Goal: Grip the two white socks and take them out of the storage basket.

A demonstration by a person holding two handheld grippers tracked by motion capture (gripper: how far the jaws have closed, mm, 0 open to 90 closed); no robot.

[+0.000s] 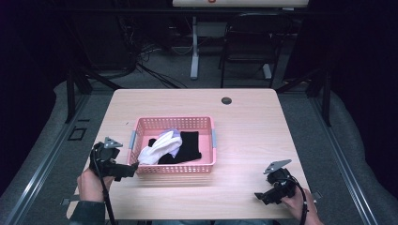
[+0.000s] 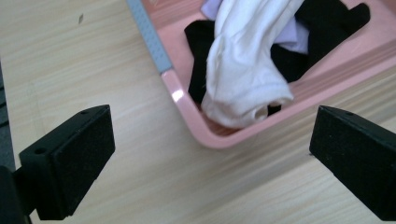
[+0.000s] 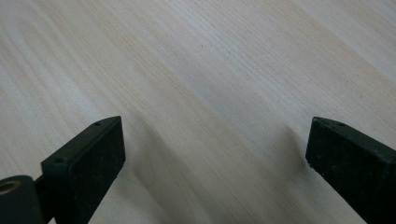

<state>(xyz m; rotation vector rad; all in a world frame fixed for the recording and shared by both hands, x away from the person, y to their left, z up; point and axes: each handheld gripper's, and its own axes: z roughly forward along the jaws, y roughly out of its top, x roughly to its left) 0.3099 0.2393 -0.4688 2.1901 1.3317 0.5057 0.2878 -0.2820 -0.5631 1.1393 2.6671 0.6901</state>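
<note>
Nearest, at the tabletop's [image 1: 244, 140] near edge, the two hand-held tools sit well apart from each other. At the near right corner the right gripper [image 1: 261, 197] hovers over bare wood; the right gripper view looks down between its two black jaws, which stand wide apart with nothing but pale wood grain between them. That view gives the grain and the jaws' shadows, which the high view is too far off to show.

Toward the near left corner, the left gripper [image 1: 133, 168] points at the near left corner of the pink basket [image 1: 174, 123], just beside its rim. Its jaws are also spread wide and hold nothing. The left gripper view adds what the high view cannot: the basket's rounded corner [image 2: 211, 139] lies between the jaws, a grey handle strip [image 2: 148, 37] runs along its side rim, and the rolled end of a white sock [image 2: 243, 70] rests against the inside of that corner.

Farther in, the basket sits near the tabletop's middle, left of centre. Inside, the white sock [image 1: 157, 149] lies over black socks [image 1: 188, 145], with a pale lilac piece [image 1: 172, 134] behind. Beyond, a dark round grommet [image 1: 226, 101] sits near the far edge.

No readable writing or brand appears on anything.
</note>
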